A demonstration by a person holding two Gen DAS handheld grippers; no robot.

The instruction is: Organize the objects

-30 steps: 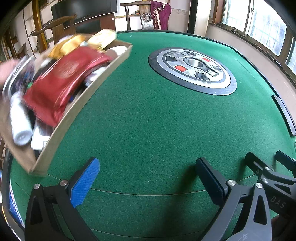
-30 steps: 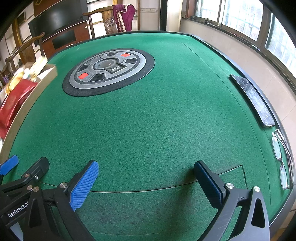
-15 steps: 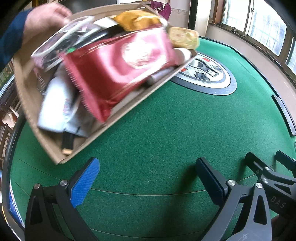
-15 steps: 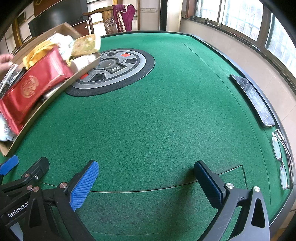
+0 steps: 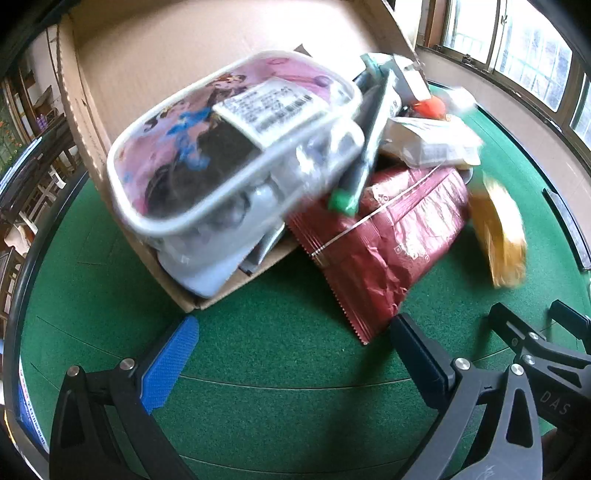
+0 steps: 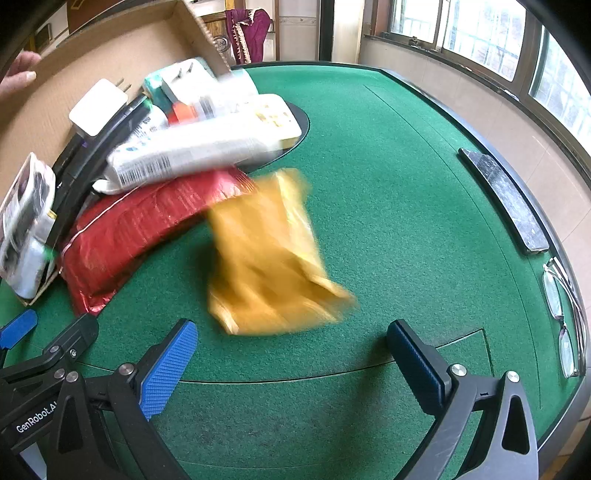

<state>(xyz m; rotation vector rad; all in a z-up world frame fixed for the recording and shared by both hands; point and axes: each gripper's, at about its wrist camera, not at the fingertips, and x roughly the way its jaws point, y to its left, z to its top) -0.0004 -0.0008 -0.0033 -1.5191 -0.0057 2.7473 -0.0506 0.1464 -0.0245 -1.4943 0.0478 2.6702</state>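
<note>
A cardboard box [image 5: 177,59] [image 6: 92,62] is tipped steeply over the green table, held by a hand [image 6: 16,75] at its far rim. Its contents spill out: a clear pouch with a pink cartoon print [image 5: 229,140], a red foil packet [image 5: 384,236] [image 6: 140,221], a blurred yellow packet [image 5: 498,229] [image 6: 269,251], a white labelled pack [image 6: 207,144] and a white plug adapter [image 6: 98,107]. My left gripper [image 5: 295,354] stands open just in front of the pile. My right gripper [image 6: 291,354] is open too, close before the yellow packet. Neither holds anything.
The green felt table [image 6: 388,192] has a raised dark rim. A dark slab [image 6: 506,199] and a pair of glasses [image 6: 565,314] lie along its right edge. Windows run along the right wall. A chair with purple cloth [image 6: 245,33] stands beyond the table.
The box has swung from the left over the table and tipped up. Its contents now slide out onto the felt, the yellow packet falling farthest right. Both grippers stayed still and open.
</note>
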